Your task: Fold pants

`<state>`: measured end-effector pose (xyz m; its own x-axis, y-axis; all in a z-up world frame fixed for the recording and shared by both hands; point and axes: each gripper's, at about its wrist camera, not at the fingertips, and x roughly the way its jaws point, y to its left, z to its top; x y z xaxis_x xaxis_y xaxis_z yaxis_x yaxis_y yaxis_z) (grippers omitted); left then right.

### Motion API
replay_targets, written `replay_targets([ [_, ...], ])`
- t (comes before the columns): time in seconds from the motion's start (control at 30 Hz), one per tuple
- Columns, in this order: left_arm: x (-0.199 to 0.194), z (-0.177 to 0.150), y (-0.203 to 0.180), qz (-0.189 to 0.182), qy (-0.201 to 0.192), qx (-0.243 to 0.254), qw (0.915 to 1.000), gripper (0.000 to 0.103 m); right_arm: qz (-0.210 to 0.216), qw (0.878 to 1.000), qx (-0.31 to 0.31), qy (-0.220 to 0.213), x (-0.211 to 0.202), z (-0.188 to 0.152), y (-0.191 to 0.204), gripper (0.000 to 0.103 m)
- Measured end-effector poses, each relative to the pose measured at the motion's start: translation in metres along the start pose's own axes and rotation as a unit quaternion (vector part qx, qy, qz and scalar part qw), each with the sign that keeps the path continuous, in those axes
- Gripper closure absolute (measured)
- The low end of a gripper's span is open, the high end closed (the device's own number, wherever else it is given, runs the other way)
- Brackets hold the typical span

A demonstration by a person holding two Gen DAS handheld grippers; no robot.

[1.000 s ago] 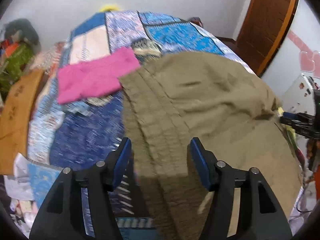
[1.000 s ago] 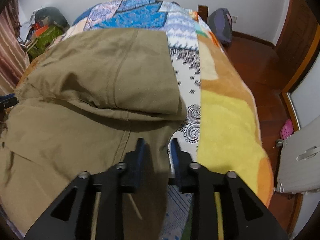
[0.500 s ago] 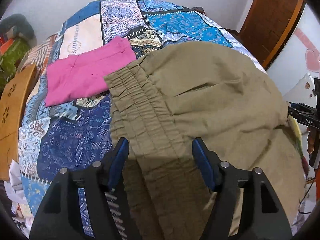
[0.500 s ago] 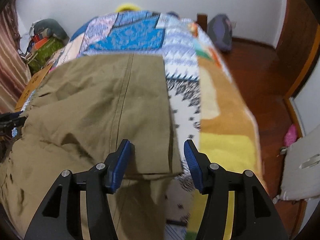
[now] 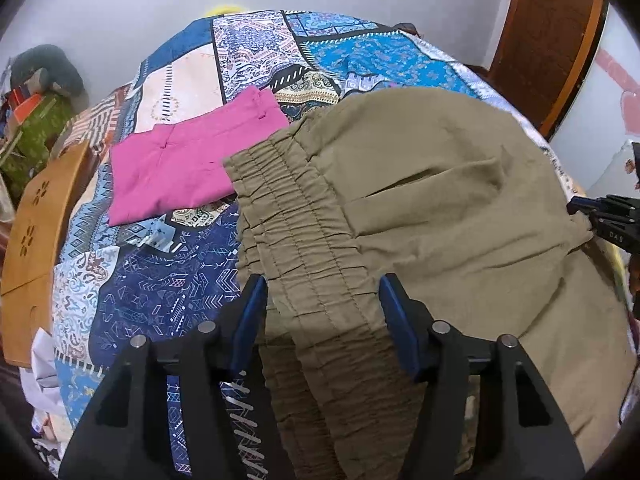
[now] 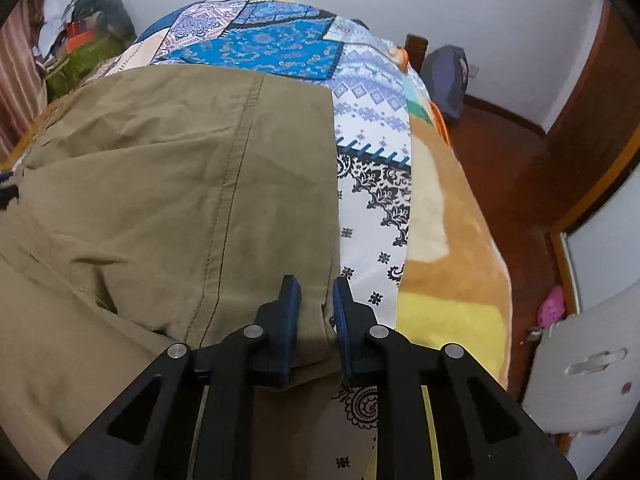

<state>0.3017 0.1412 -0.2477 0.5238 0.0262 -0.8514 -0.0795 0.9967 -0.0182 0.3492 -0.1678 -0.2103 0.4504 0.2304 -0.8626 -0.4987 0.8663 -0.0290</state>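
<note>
Olive-khaki pants (image 5: 420, 208) lie folded over on the patchwork bed. Their elastic waistband (image 5: 304, 232) runs toward my left gripper (image 5: 320, 292), which is open with the waistband lying between its blue pads, not pinched. In the right wrist view the pants (image 6: 168, 184) cover the left half of the bed. My right gripper (image 6: 317, 294) has its jaws nearly closed on the folded hem corner of the pants. The other gripper shows at the right edge of the left wrist view (image 5: 604, 220), at the pants' far edge.
Folded pink pants (image 5: 188, 164) lie on the patchwork bedspread (image 5: 132, 280) left of the waistband. A wooden board (image 5: 36, 236) stands at the bed's left side. A yellow-orange blanket (image 6: 448, 264) covers the bed's right edge; wooden floor and a grey bag (image 6: 448, 76) lie beyond.
My right gripper was open half a second ago and has now closed on the pants' hem corner. My left gripper stays open over the waistband, which now lies flatter.
</note>
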Motion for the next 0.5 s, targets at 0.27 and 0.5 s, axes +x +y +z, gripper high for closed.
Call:
replay_targets([
  [0.27, -0.027, 0.025, 0.018, 0.003, -0.027, -0.009, 0.9996, 0.036, 0.033, 0.998, 0.040, -0.028, -0.034, 0.015, -0.018, 0.058],
  [0.5, 0.005, 0.059, 0.036, 0.003, -0.009, -0.034, 0.9994, 0.027, 0.048, 0.996, 0.040, -0.059, -0.026, 0.063, -0.016, 0.050],
])
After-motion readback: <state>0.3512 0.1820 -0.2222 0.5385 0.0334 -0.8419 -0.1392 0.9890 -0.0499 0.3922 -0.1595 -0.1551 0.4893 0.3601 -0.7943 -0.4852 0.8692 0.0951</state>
